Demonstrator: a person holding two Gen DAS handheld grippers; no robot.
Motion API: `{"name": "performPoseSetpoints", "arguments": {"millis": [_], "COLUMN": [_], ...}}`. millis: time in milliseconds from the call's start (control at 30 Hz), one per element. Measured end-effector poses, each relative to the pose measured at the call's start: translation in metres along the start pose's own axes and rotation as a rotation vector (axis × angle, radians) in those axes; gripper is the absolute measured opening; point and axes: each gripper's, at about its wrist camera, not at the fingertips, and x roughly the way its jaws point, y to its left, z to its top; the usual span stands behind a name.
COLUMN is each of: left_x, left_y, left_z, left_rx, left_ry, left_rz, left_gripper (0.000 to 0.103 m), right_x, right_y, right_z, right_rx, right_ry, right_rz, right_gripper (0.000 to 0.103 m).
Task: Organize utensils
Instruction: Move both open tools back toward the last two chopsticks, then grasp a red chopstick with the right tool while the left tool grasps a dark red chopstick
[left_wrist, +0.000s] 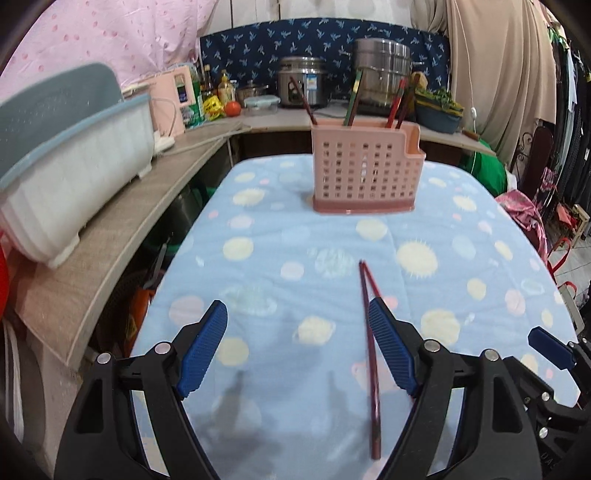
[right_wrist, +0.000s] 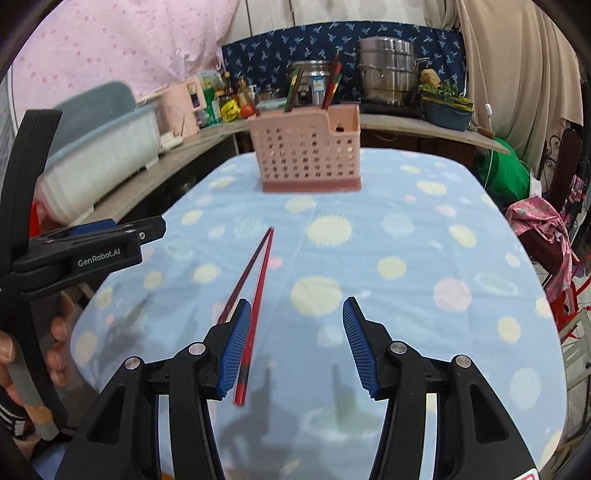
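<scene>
Several chopsticks already stand in my rack (left_wrist: 364, 173) toward the counter's (left_wrist: 461, 236) far edge; one pair (left_wrist: 371, 332) still lies mid-counter, and both my jaws, left (left_wrist: 297, 347) and right (right_wrist: 293, 345), hang open, empty.

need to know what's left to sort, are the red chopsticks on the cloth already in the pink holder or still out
Out. The pair of red chopsticks lies flat on the blue cloth, well short of the pink holder, which already holds other sticks.
</scene>
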Motion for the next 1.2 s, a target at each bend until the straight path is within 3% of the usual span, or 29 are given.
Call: {"name": "performPoseSetpoints", "arguments": {"millis": [300,700,933,1200], "left_x": [0.000,0.003,0.005,0.007], "left_y": [0.005,0.008,0.009,0.005], "left_z": [-0.046,-0.082,-0.091,-0.097], "left_rx": [0.010,0.014,0.004,0.008], "left_ry": [0.064,0.128,0.154,0.169], "left_rz": [0.012,0.012,0.014,-0.001], "left_gripper": [0.075,0.075,0.075,0.078], "right_x": [0.011,0.025,0.036,0.043], "right_y": [0.022,0.038,0.040,0.037], "right_z": [-0.041,-0.057,-0.059,-0.058], "right_rx": [-0.021,-0.031,-0.019,-0.015], "right_ry": [0.076,0.099,0.100,0.098], "right_rz": [0.015,0.026,0.025,0.005], "right_gripper": [0.050,0.049,0.035,0.007]}}
